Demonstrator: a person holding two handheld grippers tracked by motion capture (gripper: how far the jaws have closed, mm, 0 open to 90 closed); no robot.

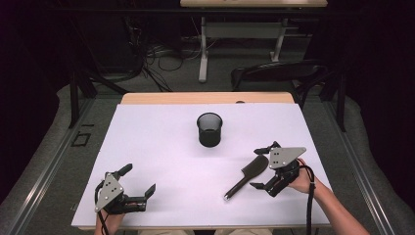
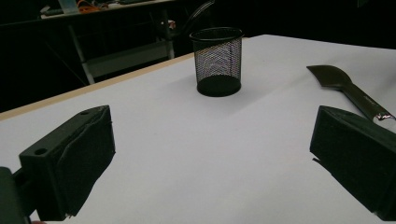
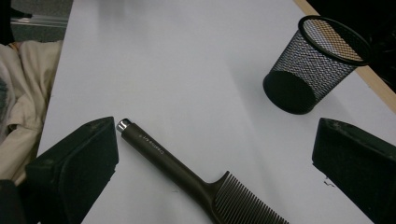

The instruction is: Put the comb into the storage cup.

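A: Item, comb (image 1: pixel 247 176): where is it logged?
B: Lower right of the high view, flat on the desk (image 1: pixel 161 147), between the spread jaws of the right gripper (image 1: pixel 262 166); nothing is gripped.
A: Mesh cup (image 1: pixel 210 129)?
B: Upright, empty, centre. Left gripper (image 1: pixel 138 179) is spread, idle.

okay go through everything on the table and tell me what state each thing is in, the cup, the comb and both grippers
Mesh cup: upright on the white table, open top, nothing inside.
Comb: lying flat on the table, not held, handle end toward the person.
Left gripper: open, fingers wide apart, holding nothing, near the front left of the table.
Right gripper: open, fingers spread to either side of the comb, not closed on it.
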